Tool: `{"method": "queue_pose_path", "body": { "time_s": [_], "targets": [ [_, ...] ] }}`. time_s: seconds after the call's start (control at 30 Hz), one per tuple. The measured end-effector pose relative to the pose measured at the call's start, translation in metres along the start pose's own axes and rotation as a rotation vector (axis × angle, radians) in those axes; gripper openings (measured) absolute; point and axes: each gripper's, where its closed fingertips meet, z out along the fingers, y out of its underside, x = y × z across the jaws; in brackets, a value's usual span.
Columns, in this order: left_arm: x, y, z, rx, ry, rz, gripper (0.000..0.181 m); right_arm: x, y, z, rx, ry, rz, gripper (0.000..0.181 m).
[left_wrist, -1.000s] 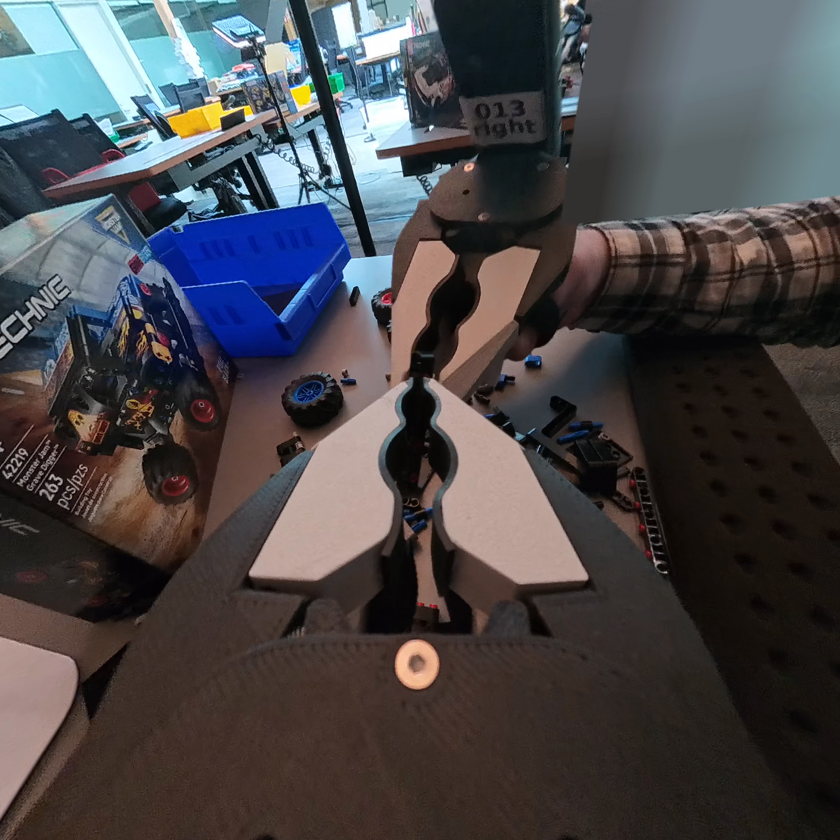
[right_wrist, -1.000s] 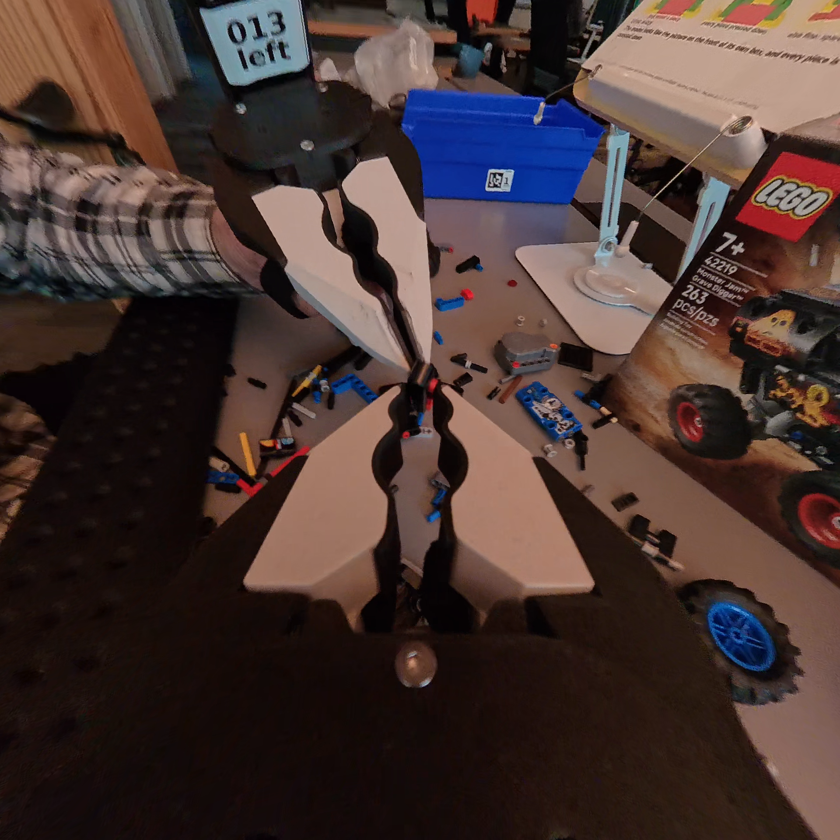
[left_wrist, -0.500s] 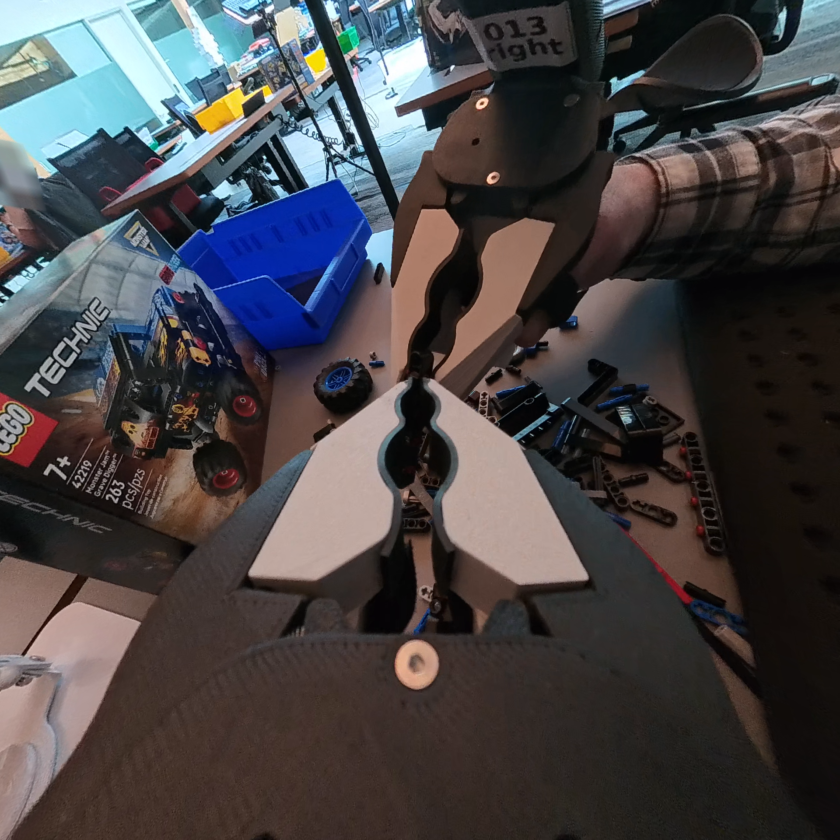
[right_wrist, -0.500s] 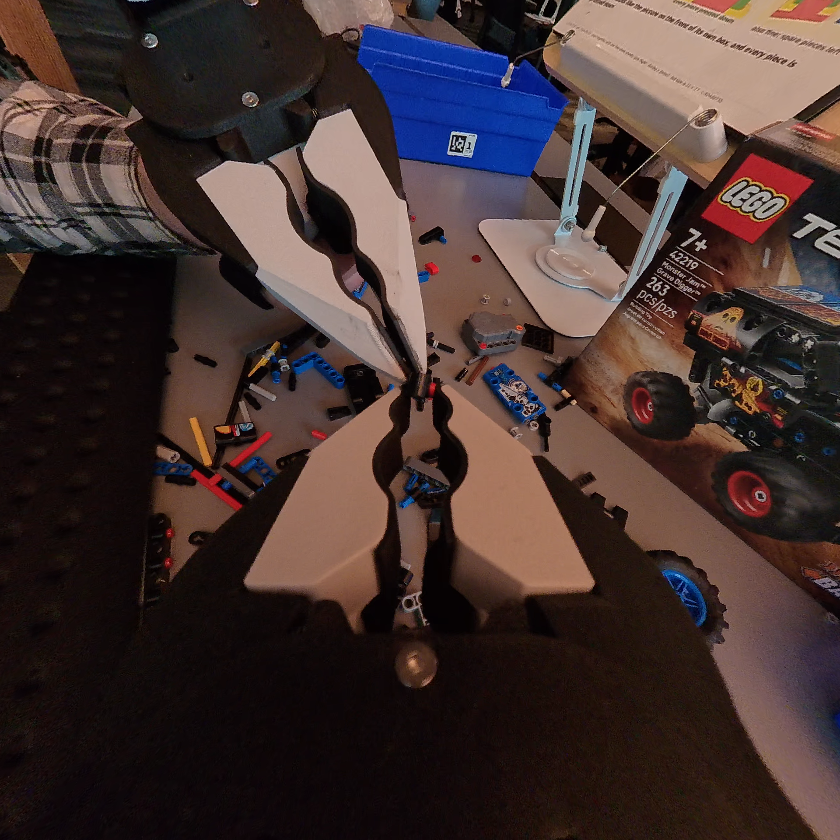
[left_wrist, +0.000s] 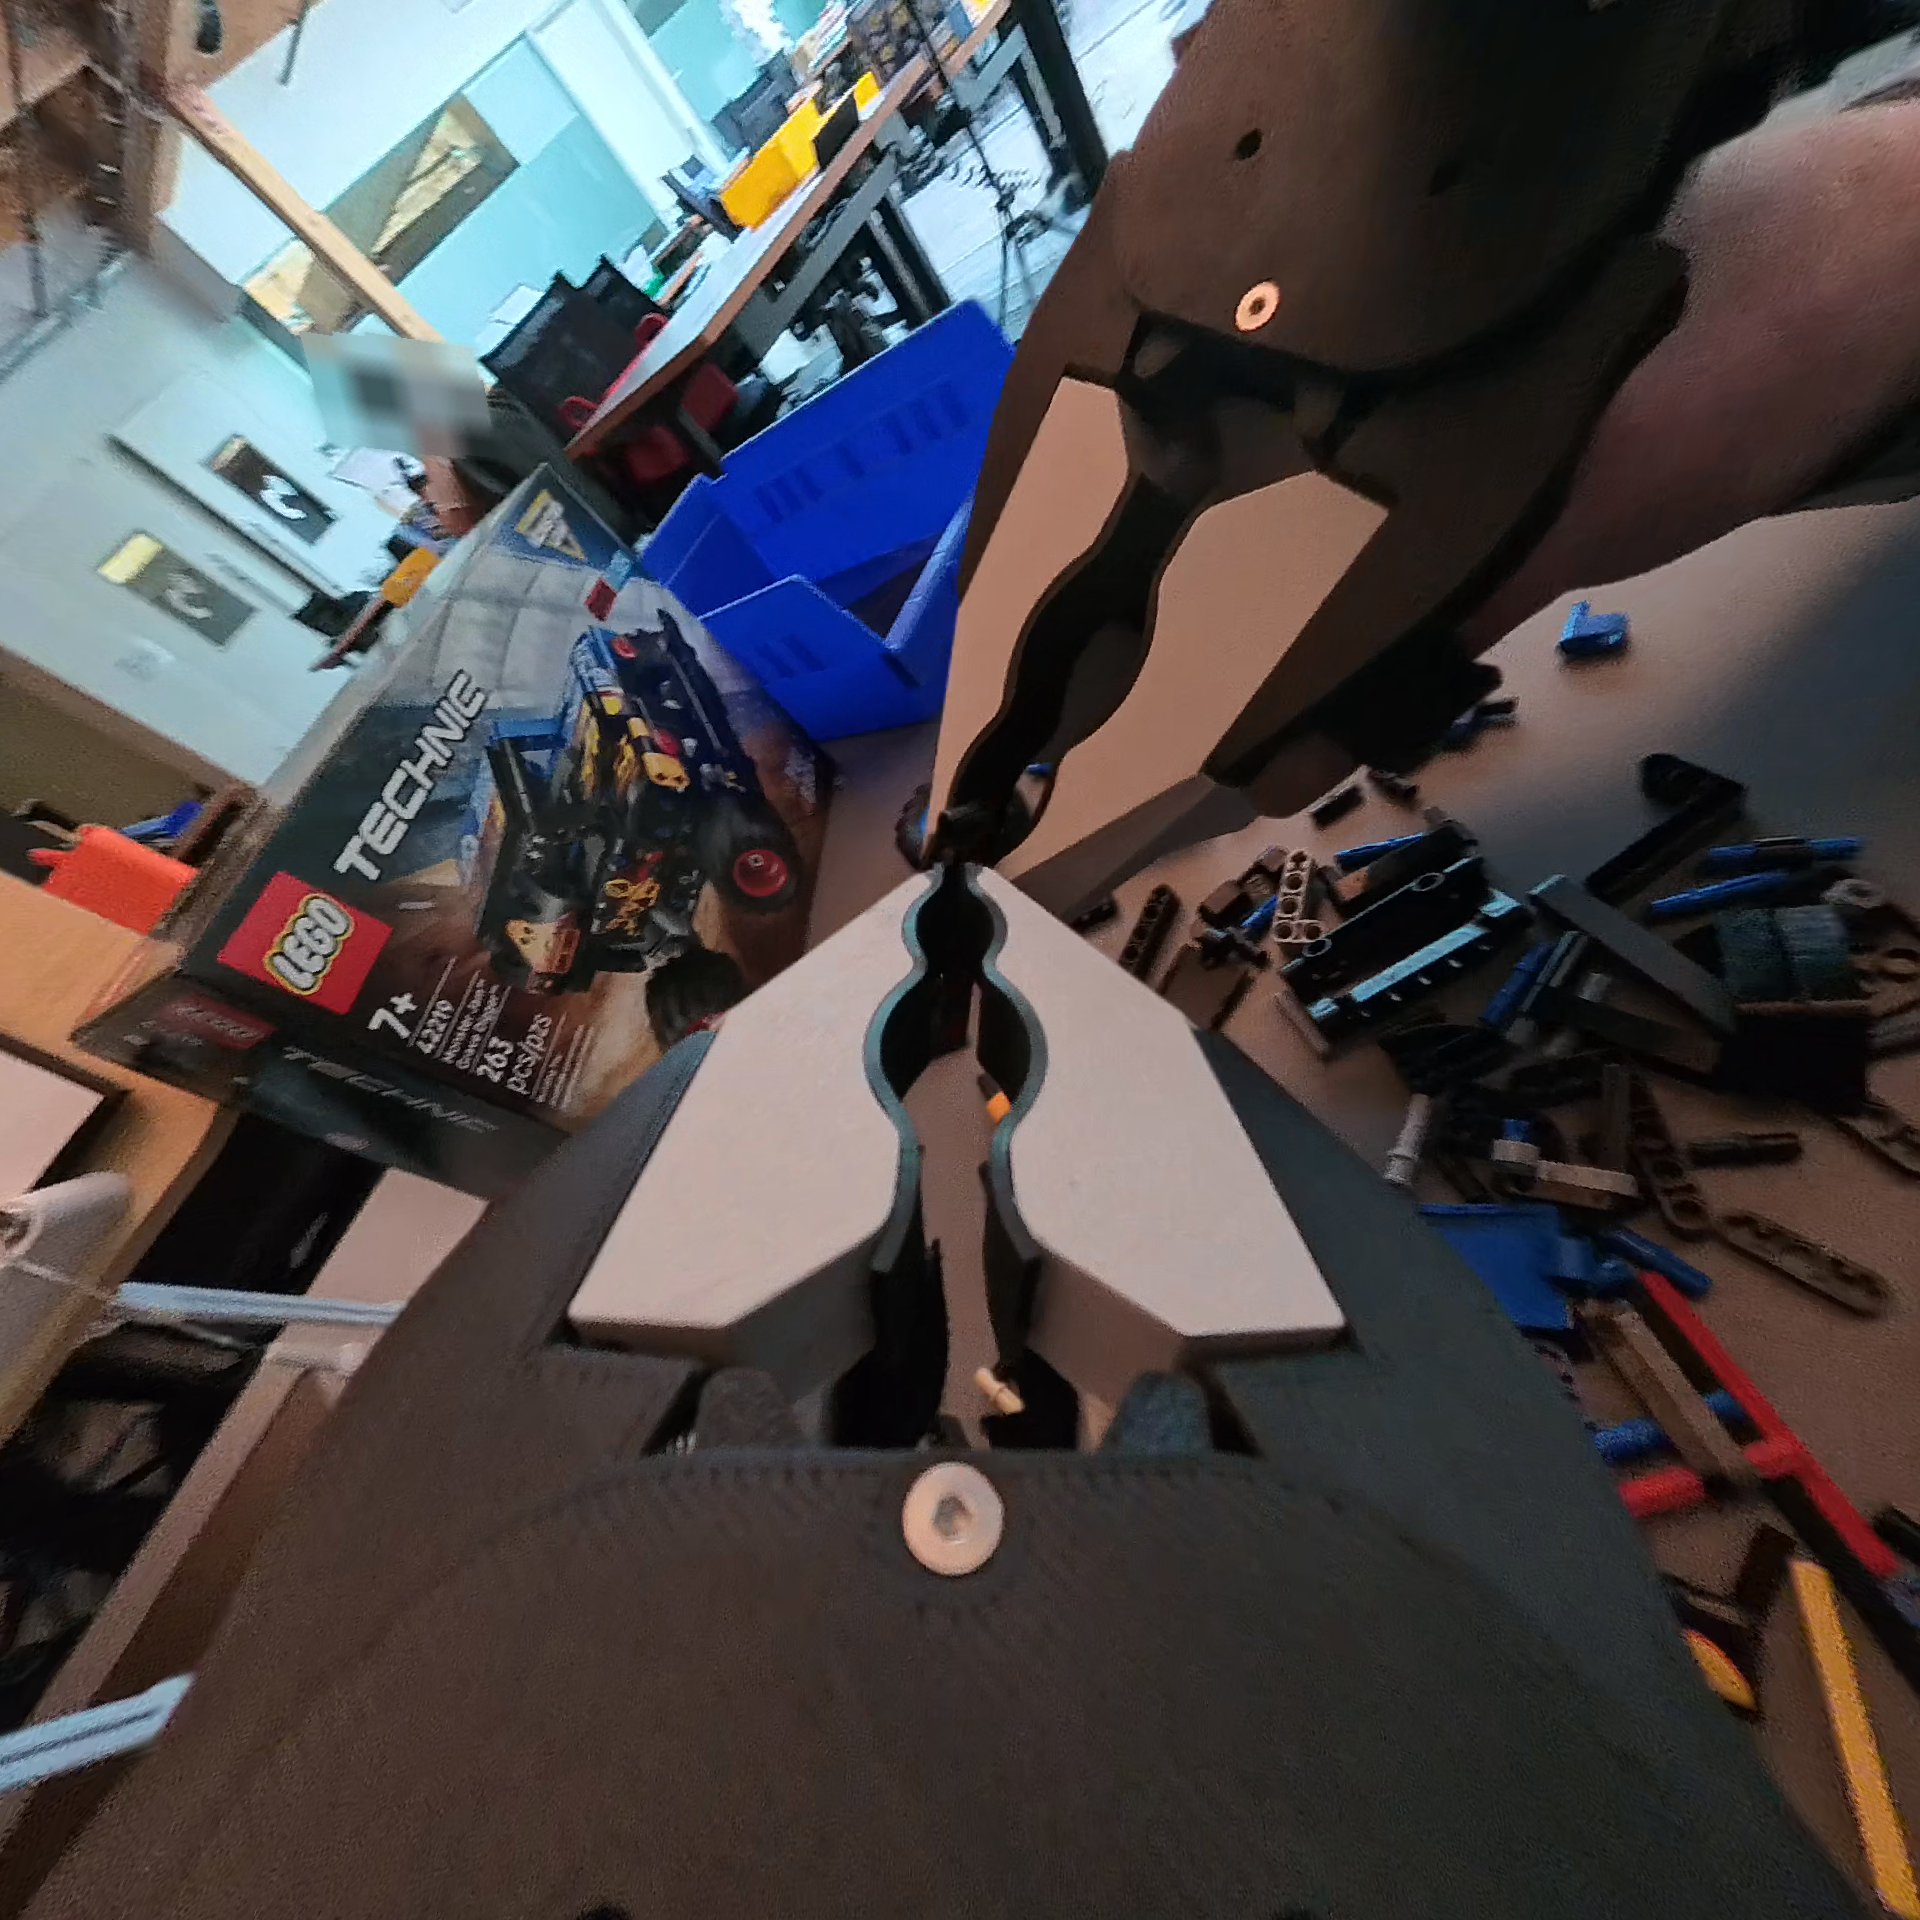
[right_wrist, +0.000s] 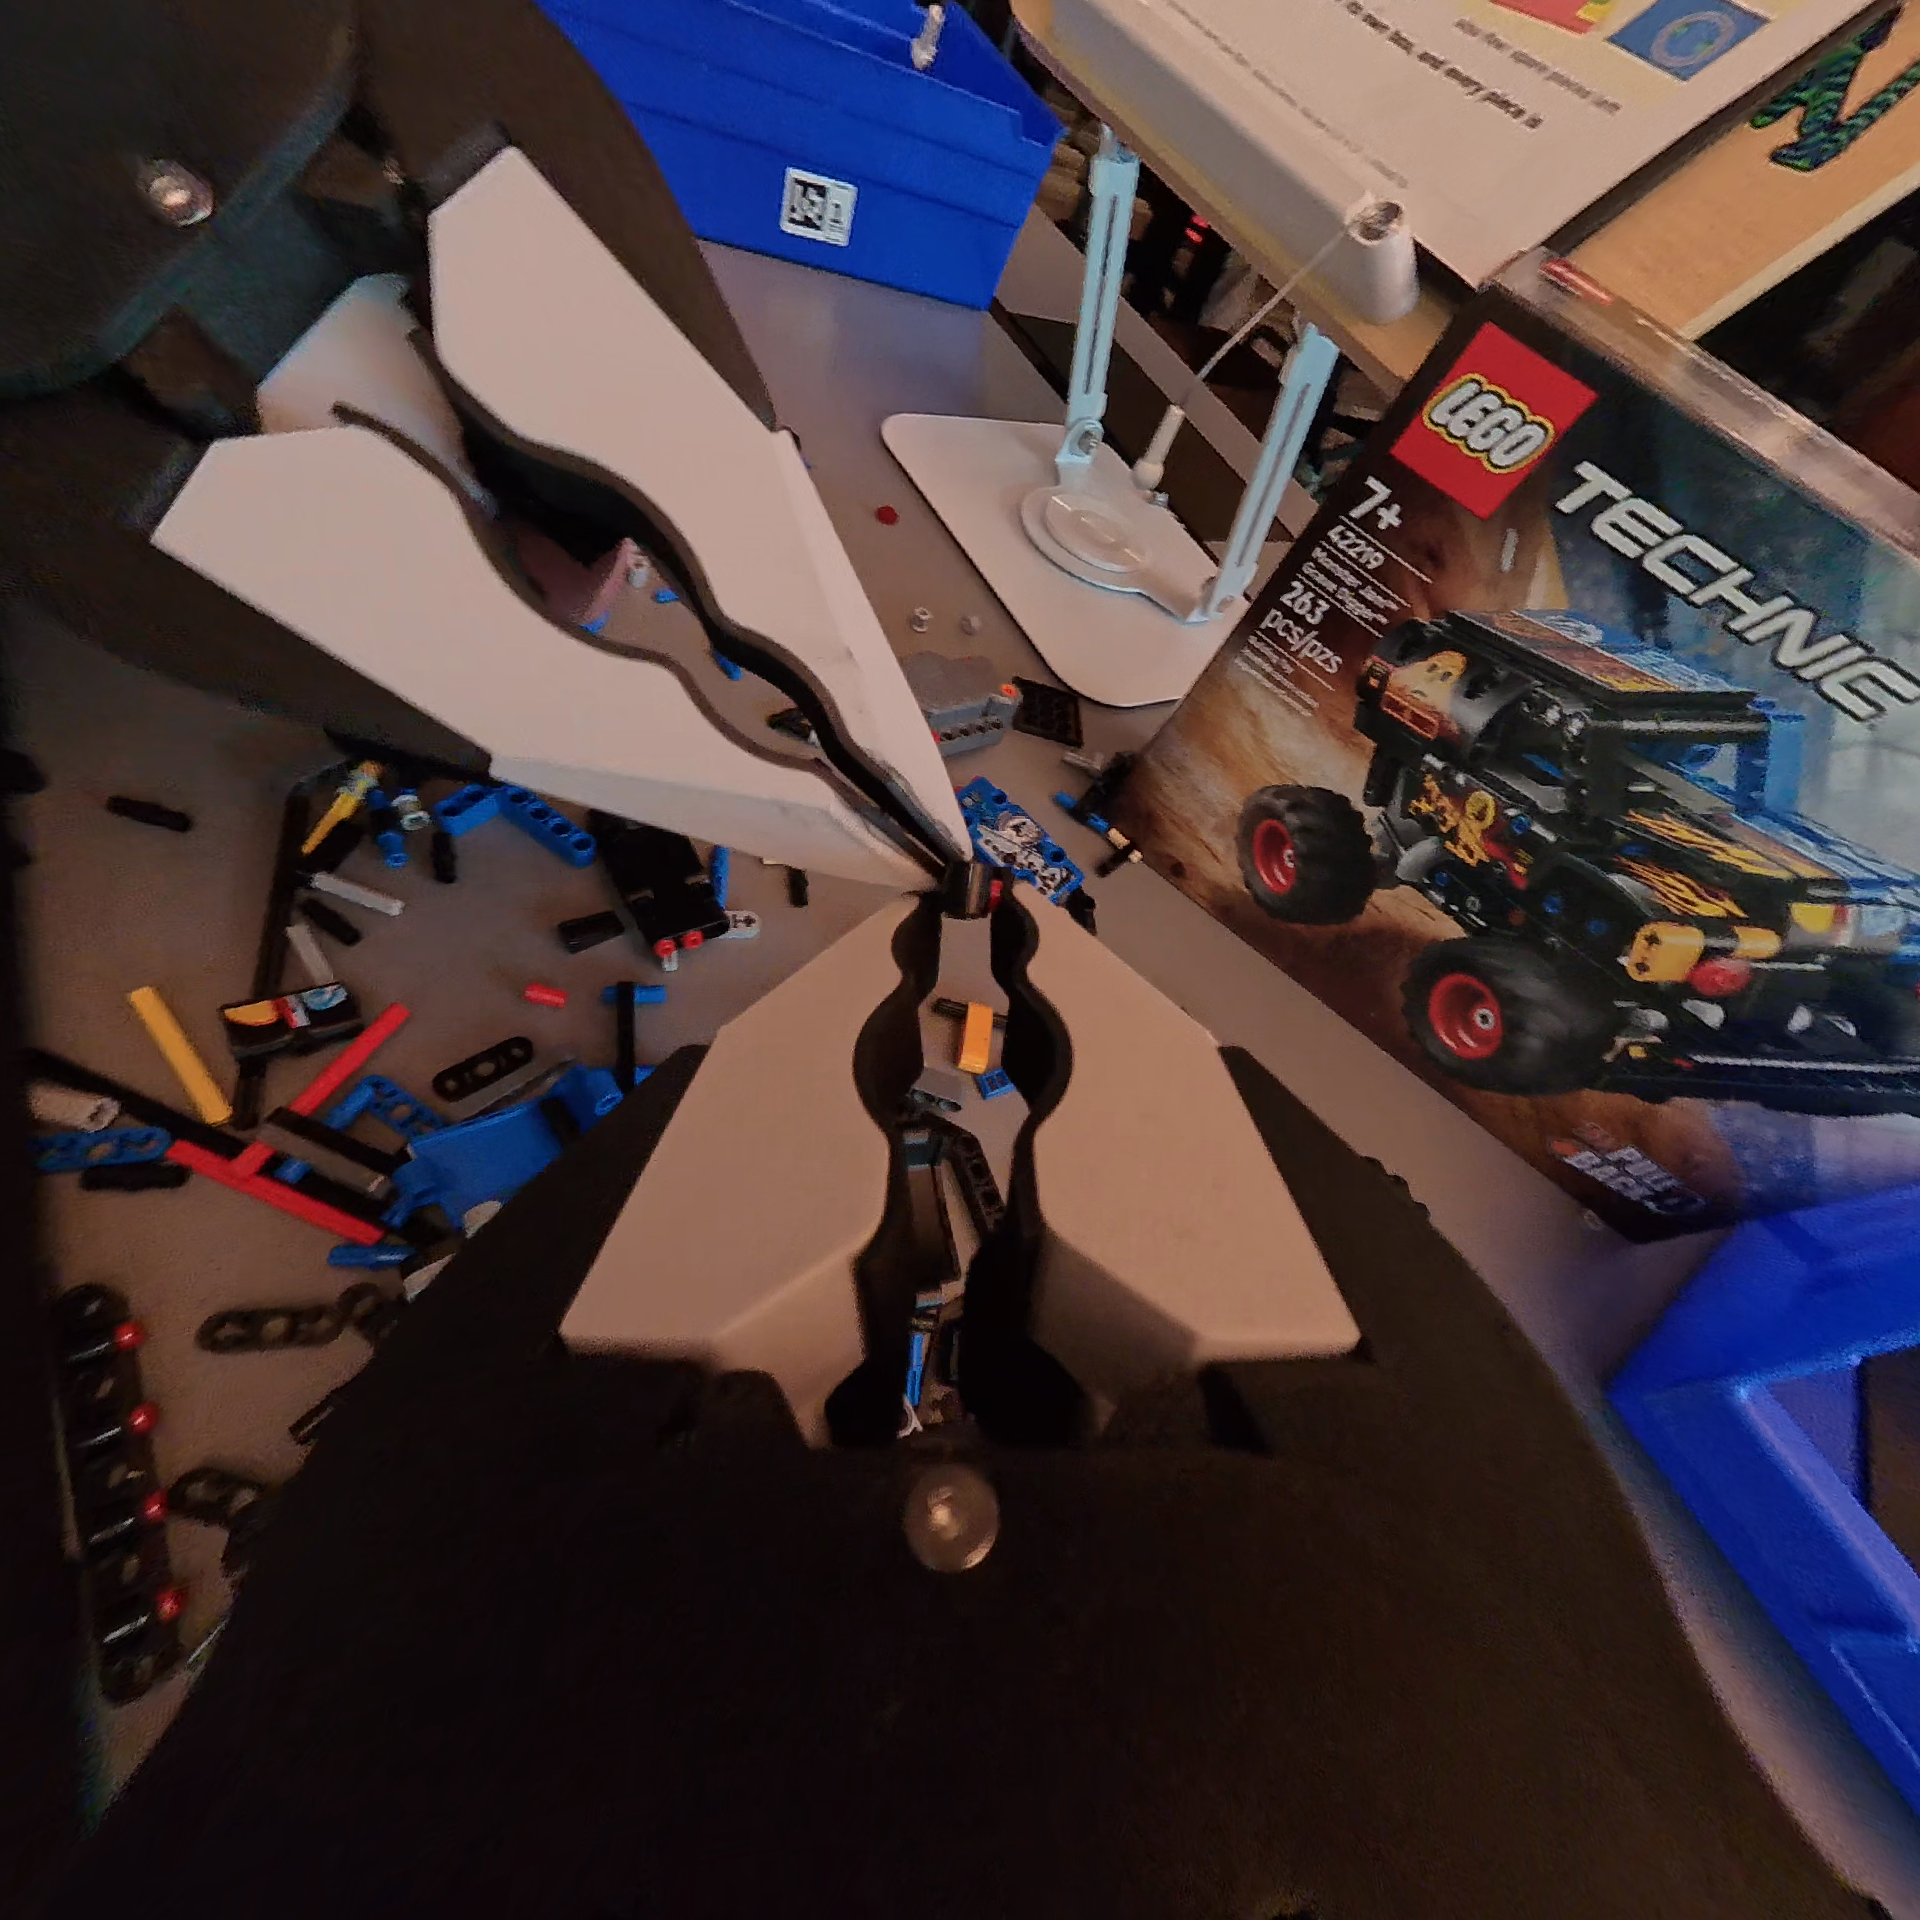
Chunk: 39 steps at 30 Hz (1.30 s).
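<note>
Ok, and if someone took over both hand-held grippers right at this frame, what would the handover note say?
Right hand-held gripper: shut on a small black piece with a red spot, held above the table.
Left hand-held gripper: shut, its tips meeting that piece tip to tip. Whether it also grips it cannot be told.
Around: loose building pieces are scattered on the table below, the toy box stands to the right, and a blue bin and a white stand sit behind.
Done or left: only the one small piece is in hand. Everything else lies loose and no built model shows.
</note>
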Motion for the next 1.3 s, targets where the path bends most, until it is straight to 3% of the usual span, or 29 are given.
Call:
{"method": "queue_pose_path", "body": {
  "time_s": [0.17,0.4,0.43,0.47,0.5,0.53,0.57,0.6,0.67,0.8,0.93,1.07,1.3],
  "targets": [
    [-0.007,-0.002,0.010,-0.049,-0.134,0.067,0.000,0.013,0.003,0.001,-0.023,0.088,0.028,0.006],
    [-0.011,0.002,0.019,-0.109,-0.198,0.137,0.000,0.022,0.009,0.002,-0.078,0.184,0.018,0.006],
    [-0.016,0.001,0.018,-0.113,-0.236,0.166,0.000,0.021,0.008,0.002,-0.076,0.178,0.012,0.006],
    [-0.050,0.009,0.014,-0.173,-0.426,0.185,0.000,-0.011,-0.003,0.004,-0.010,-0.014,0.004,0.002],
    [-0.052,0.018,0.023,-0.167,-0.291,0.049,0.000,-0.057,-0.009,0.009,0.002,-0.183,-0.014,0.000],
    [-0.041,0.019,0.030,-0.138,-0.140,-0.115,0.000,-0.096,-0.012,0.018,-0.006,-0.244,-0.173,0.000],
    [-0.037,0.008,0.026,-0.079,-0.150,-0.068,0.000,-0.103,-0.018,0.025,-0.003,-0.198,-0.299,0.000],
    [-0.041,0.003,0.020,-0.060,-0.190,-0.013,0.000,-0.093,-0.023,0.025,0.018,-0.216,-0.216,0.000],
    [-0.041,0.003,0.016,0.001,-0.074,-0.158,0.000,-0.057,-0.016,0.015,0.041,-0.215,-0.018,0.000],
    [-0.047,0.014,0.016,-0.008,-0.032,-0.258,0.000,-0.044,0.007,0.014,-0.033,-0.174,-0.060,0.000],
    [-0.047,0.028,0.013,-0.051,-0.020,-0.248,0.000,-0.042,-0.004,0.003,0.027,-0.234,0.004,0.000],
    [-0.035,0.032,0.018,-0.077,0.022,-0.219,0.000,-0.050,0.002,0.005,-0.005,-0.260,-0.040,0.000],
    [-0.024,0.038,0.021,-0.120,0.029,-0.095,0.000,-0.047,-0.016,-0.016,0.083,-0.181,-0.158,0.000]
  ]
}}
